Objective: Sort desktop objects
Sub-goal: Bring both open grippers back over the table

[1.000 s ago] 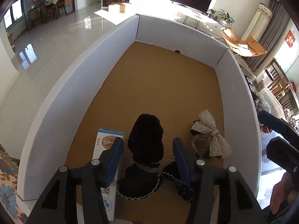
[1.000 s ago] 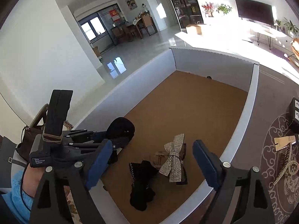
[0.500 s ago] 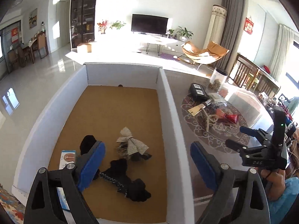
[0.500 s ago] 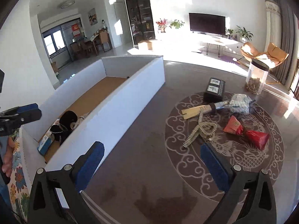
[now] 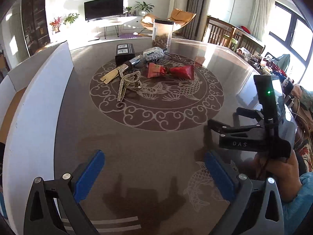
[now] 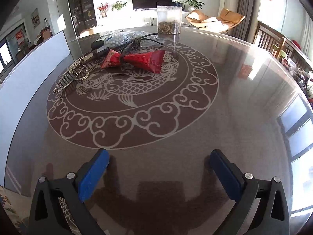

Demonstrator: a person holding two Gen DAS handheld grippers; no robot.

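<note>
A cluster of objects lies on the far part of the round table: a red snack packet [image 5: 170,72] [image 6: 143,59], a sparkly hair clip [image 5: 127,82] [image 6: 72,74], a wooden comb [image 5: 117,72], a bag of white beads [image 5: 154,53] [image 6: 125,37] and a black box [image 5: 124,52]. My left gripper [image 5: 154,168] is open and empty over the near table. My right gripper [image 6: 160,168] is open and empty, also short of the cluster; it shows at the right of the left wrist view [image 5: 225,125].
A white-walled sorting box [image 5: 39,90] [image 6: 33,62] stands along the table's left side. A clear jar [image 5: 162,32] [image 6: 169,17] stands behind the cluster. Chairs and clutter line the table's far right edge.
Both grippers have swung from over the white box to the right, above the patterned table. The left gripper's jaws have spread wider than a second ago.
</note>
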